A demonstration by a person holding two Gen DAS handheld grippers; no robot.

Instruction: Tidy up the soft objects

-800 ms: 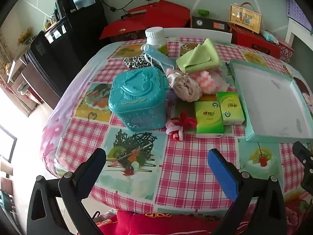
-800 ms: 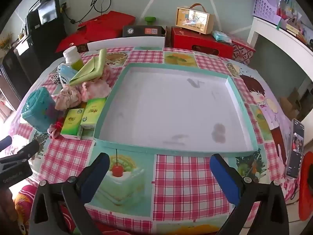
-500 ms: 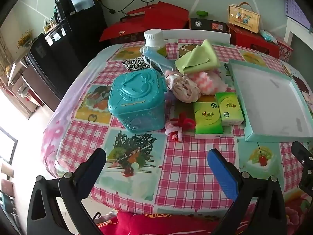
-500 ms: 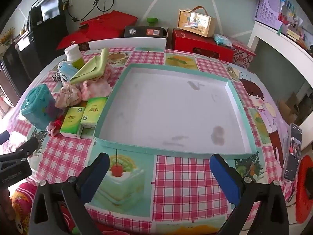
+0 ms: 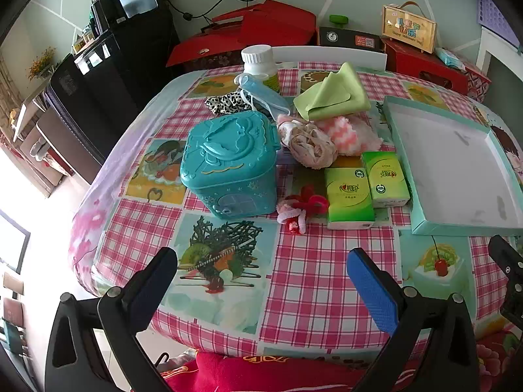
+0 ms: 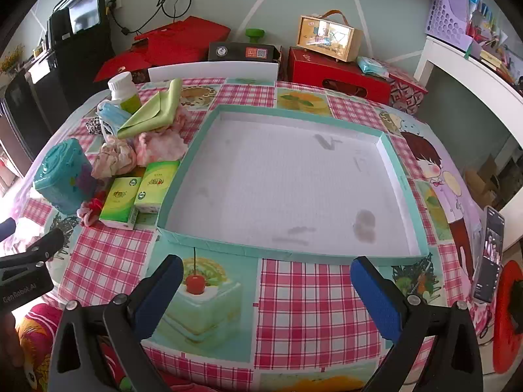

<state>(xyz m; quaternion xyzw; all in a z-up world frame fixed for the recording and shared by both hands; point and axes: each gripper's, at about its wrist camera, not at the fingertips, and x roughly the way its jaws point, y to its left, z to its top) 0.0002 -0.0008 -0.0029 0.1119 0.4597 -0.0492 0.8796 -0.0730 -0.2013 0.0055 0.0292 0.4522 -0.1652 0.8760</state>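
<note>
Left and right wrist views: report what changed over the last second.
Both cameras drifted slightly back and up, so the table contents sit a little lower in view. Nothing was grasped or released: left gripper and right gripper remain open, tissue packs and tray unmoved.

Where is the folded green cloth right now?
Far left of the table in the right wrist view, the folded green cloth lies between the white-capped bottle and teal tray.
</note>
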